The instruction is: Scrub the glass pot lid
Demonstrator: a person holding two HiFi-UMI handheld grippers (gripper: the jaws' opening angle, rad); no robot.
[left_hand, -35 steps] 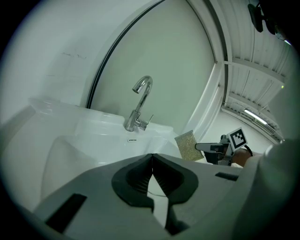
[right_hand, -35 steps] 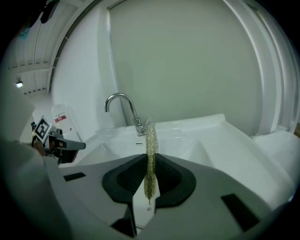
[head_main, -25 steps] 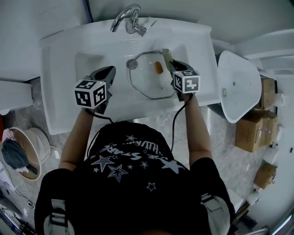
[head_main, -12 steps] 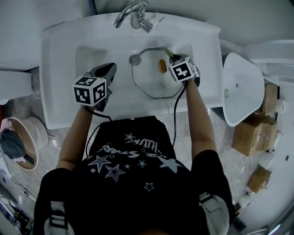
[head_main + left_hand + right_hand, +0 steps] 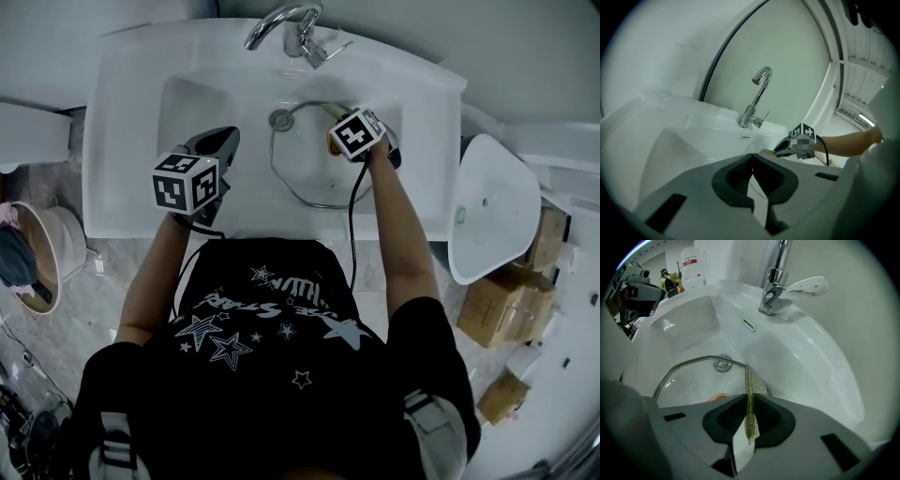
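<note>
Closest to you, your left hand-held gripper (image 5: 751, 165) is closed with nothing in it: its two dark pads meet along a thin line. From the head view it sits over the front rim of the white sink (image 5: 122, 141), left of the deeper part of the basin, and it points toward the back wall. It is well apart from the lid.

A little farther in, your right arm reaches over the front rim into the basin. Your right hand-held gripper (image 5: 749, 414) is clamped on a scrub pad (image 5: 750, 391), a thin gold-green mesh piece held on edge between the pads. The pad's far end sticks out past the jaw tips and hangs over the lid's far right rim. Whether it touches the glass is not clear.

The glass pot lid (image 5: 302, 171) lies in the bottom of the basin, beneath the right hand-held gripper. It has a metal band around its edge. An orange knob (image 5: 331, 143) at its middle shows just beside the marker cube.

Beyond the lid's far edge is the round drain (image 5: 723, 364), just outside the metal band. Behind that, an overflow slot (image 5: 749, 324) sits in the back wall of the basin. On the ledge above it stands the chrome tap (image 5: 776, 287).
</note>
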